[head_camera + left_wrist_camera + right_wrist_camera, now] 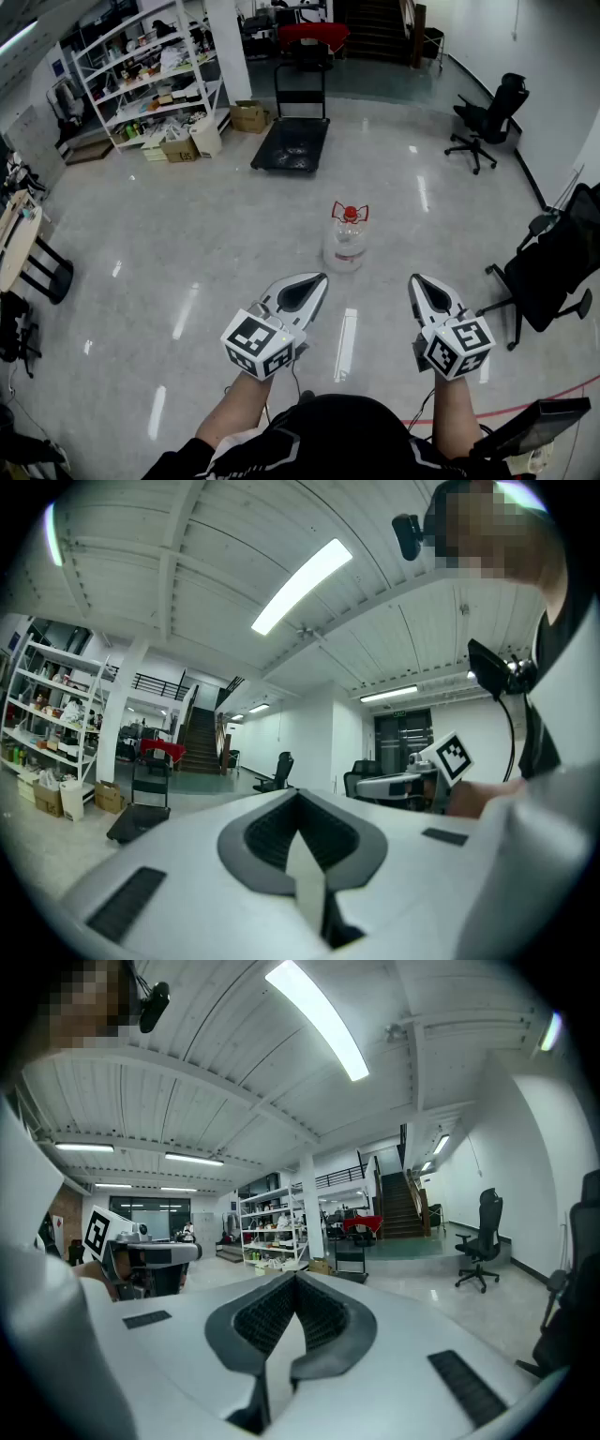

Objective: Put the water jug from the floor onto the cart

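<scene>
Water jug [348, 239] stands on floor [187, 244], cart [292, 142] beyond, shelves [150, 70] at left.

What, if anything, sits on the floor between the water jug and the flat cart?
Nothing. In the head view, the stretch between the water jug and the flat cart is bare glossy floor with only light reflections on it.

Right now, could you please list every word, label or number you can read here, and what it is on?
No text can be read.
Water jug: label too blurred.
Cardboard box: print too small.
Green sign, left gripper view: too small.
Marker cubes: patterns only, no letters.
</scene>
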A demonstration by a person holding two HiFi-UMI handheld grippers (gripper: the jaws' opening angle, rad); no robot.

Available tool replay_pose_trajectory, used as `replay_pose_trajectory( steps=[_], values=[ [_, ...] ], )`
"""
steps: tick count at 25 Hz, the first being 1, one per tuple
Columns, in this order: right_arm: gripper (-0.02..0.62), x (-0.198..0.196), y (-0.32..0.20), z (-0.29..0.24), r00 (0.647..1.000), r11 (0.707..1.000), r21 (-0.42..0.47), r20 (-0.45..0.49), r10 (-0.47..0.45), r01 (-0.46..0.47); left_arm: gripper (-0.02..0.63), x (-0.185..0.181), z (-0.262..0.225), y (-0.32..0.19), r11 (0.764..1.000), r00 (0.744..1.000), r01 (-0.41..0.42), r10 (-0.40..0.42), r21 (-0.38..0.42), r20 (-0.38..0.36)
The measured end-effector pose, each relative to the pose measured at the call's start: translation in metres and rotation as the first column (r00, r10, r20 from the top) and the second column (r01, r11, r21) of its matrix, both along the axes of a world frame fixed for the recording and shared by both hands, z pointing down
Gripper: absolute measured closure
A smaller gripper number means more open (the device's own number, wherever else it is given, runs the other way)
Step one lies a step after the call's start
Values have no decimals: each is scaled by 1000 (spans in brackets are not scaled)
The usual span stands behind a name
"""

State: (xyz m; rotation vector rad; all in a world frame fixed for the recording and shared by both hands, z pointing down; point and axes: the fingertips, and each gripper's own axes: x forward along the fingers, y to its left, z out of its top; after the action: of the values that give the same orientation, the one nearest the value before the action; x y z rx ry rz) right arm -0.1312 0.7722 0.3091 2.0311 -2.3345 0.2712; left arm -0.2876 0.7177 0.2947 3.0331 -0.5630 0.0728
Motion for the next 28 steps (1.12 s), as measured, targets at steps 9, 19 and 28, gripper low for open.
replay_pose_trajectory(
  steps=[9,19,28],
  values=[
    [594,11,-11,-2,1000,1000,-3,5,-14,14,606,8,4,-10,999,1000,30,-31,-22,-5],
    [594,19,-20,1,1000,1000,-10,2,-10,10,606,14,9,-18,999,999,37,-37,-26,-5],
    [594,18,-28,-3,999,1000,11,40,-10,9,606,19,19,-25,999,1000,15,-15,-37,22]
  ],
)
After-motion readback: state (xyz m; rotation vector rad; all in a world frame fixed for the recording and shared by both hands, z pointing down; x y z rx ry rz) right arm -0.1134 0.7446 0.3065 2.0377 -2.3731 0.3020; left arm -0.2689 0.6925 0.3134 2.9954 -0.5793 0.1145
